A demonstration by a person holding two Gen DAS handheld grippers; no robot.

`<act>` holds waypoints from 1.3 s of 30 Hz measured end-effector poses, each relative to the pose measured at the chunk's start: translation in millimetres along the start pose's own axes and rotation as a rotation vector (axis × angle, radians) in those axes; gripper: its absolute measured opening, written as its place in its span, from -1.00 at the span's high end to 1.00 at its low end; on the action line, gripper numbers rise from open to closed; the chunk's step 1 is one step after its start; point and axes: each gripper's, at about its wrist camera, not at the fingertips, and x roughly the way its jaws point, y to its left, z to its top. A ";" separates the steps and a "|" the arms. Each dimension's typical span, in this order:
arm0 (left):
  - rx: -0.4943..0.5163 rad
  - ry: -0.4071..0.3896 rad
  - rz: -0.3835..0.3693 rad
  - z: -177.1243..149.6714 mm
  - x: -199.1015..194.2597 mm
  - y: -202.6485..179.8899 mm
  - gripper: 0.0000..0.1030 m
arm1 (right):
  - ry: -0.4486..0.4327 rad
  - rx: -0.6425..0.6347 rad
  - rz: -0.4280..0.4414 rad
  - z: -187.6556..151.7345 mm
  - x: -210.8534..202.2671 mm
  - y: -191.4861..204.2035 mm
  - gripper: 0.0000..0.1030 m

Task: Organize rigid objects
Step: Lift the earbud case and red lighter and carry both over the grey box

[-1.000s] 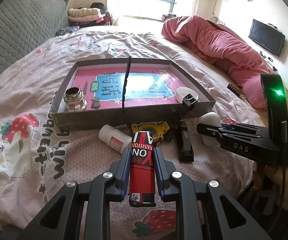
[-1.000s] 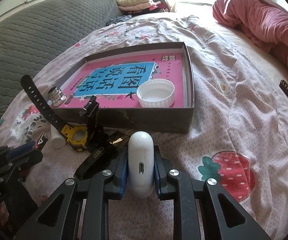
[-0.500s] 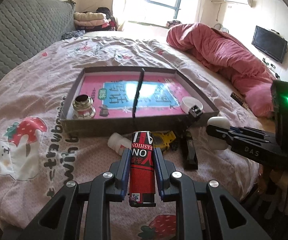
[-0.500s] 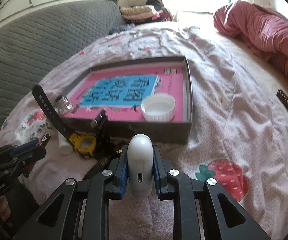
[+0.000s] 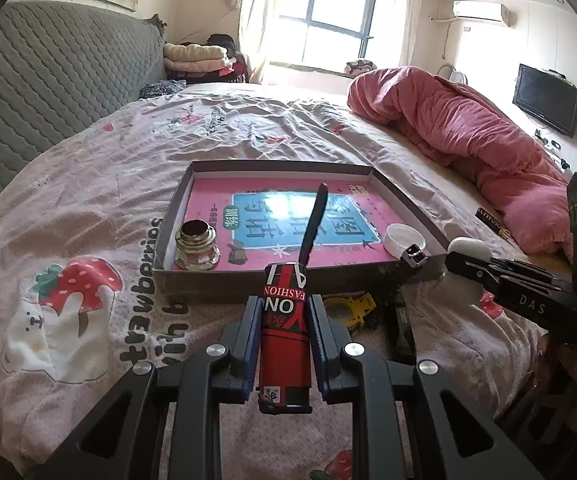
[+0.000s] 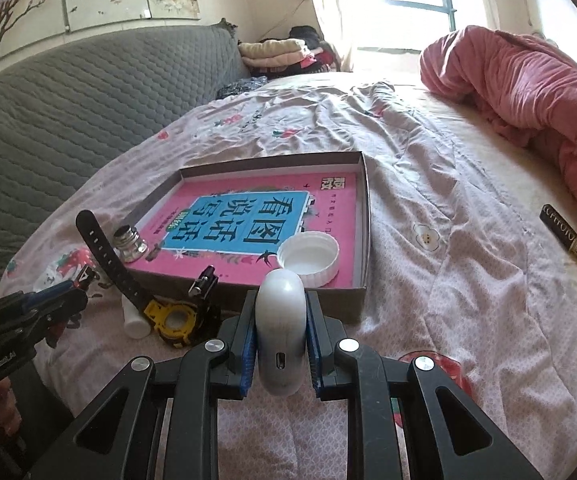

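Now the left gripper (image 5: pixel 284 320) is pinching a red and black lighter with white letters (image 5: pixel 285 336) between its two blue-padded fingers (image 5: pixel 250 340), holding it up over the pink strawberry bed sheet (image 5: pixel 88 208), just in front of a flat grey cardboard box lid with a pink and blue picture inside (image 5: pixel 404 200). The right gripper (image 6: pixel 281 332) is squeezing a smooth white rounded earbud case (image 6: pixel 281 328) and also sits near the front wall of that box lid (image 6: pixel 362 200). Inside the box lid are a small shiny metal and glass bottle (image 5: pixel 196 246) at the left front corner and a round white plastic cap (image 6: pixel 308 256) at the right front corner. On the sheet, just in front of the box, lie a yellow watch with a long black strap sticking up (image 6: pixel 170 316), a small white plastic bottle (image 6: pixel 134 320) and a black clip thing (image 6: pixel 204 284), all close together. A big pink blanket (image 5: pixel 468 136) is bunched up on the far right side of the bed, and a grey padded headboard (image 6: pixel 68 96) is on the left.
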 end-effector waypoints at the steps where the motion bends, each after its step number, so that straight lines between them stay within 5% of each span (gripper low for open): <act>1: -0.001 -0.003 0.002 0.3 0.2 1.0 0.55 | -0.006 0.003 0.005 0.9 -0.4 -0.6 0.58; 39: -0.086 -0.057 0.031 25.8 29.4 33.1 0.55 | -0.102 0.119 0.102 35.8 18.5 -19.4 0.58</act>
